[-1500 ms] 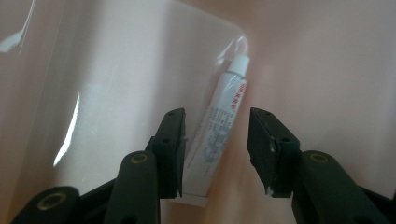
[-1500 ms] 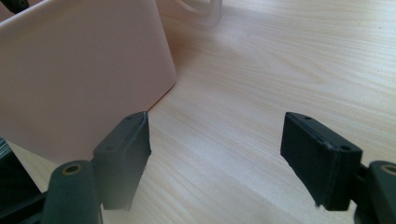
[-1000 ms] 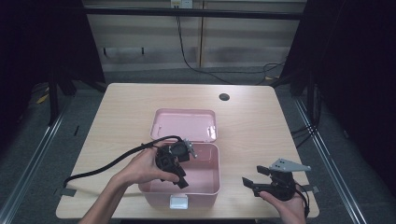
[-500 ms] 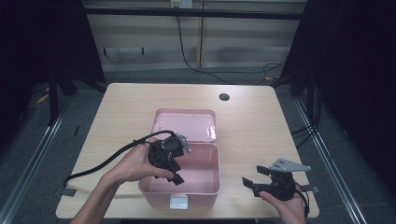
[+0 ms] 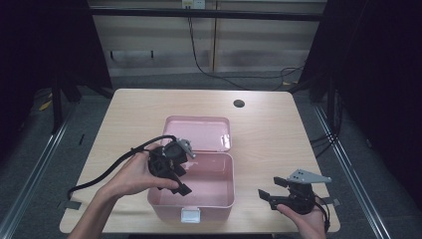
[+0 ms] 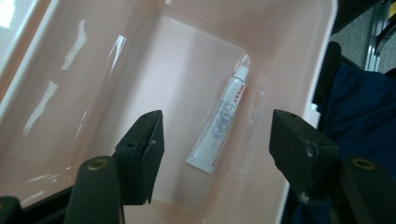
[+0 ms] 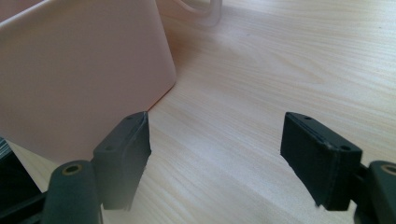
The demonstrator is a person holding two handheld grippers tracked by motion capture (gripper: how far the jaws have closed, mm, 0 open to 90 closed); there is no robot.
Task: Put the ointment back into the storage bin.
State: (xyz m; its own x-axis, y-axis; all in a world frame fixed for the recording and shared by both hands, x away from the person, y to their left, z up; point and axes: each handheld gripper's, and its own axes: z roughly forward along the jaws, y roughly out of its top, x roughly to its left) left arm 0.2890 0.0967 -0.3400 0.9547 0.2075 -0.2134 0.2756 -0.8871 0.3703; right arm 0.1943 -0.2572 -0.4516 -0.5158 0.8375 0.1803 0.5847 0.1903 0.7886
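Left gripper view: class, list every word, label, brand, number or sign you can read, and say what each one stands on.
Small white tube lying on the floor of the open pink plastic box: a line of red print near the cap and rows of dark print down its body, all too small and blurred to read.
White latch on the box front, high view: no readable mark.
No other text.

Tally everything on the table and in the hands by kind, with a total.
Box: 1
Tube: 1
Grippers: 2, left and right
Total: 4
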